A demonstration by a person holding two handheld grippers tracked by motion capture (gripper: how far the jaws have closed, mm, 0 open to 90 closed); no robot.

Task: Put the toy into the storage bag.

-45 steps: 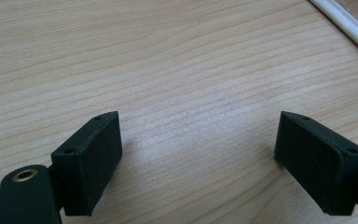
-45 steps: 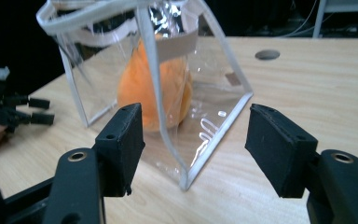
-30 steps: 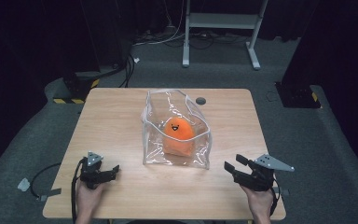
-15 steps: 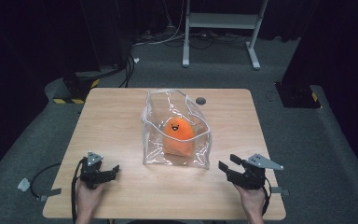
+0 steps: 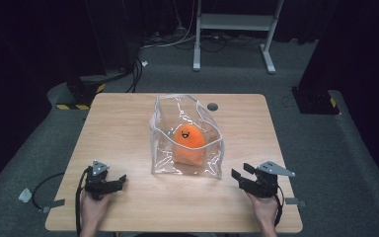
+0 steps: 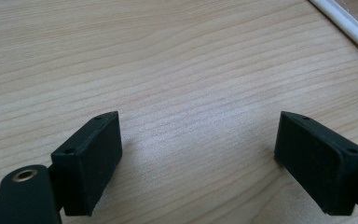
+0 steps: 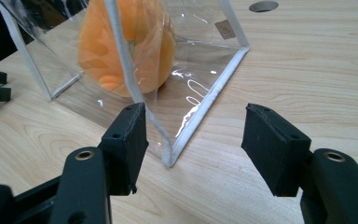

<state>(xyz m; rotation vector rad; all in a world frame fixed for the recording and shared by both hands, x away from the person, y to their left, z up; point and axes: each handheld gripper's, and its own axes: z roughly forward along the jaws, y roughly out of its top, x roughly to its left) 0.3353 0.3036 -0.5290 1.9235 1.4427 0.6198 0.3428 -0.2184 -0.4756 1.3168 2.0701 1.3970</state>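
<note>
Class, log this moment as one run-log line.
left gripper: open, on table | right gripper: open, closing, nothing held, near clear bag corner | orange plush: inside bag

Left gripper (image 5: pixel 112 183) low, jaws wide apart, empty; right gripper (image 5: pixel 241 177) jaws just closing, nothing between.

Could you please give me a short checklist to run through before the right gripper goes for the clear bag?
1. Right gripper jaws apart, nothing between the pads, though they have just been closing: ok.
2. Right gripper aimed at the clear bag's near corner, not touching: ok.
3. Left gripper open over bare table, clear of the bag: ok.
4. Orange plush toy sits inside the bag: ok.
5. Bag stands upright with its top open: ok.
6. Whether the bag will slide when gripped: cannot tell.
</note>
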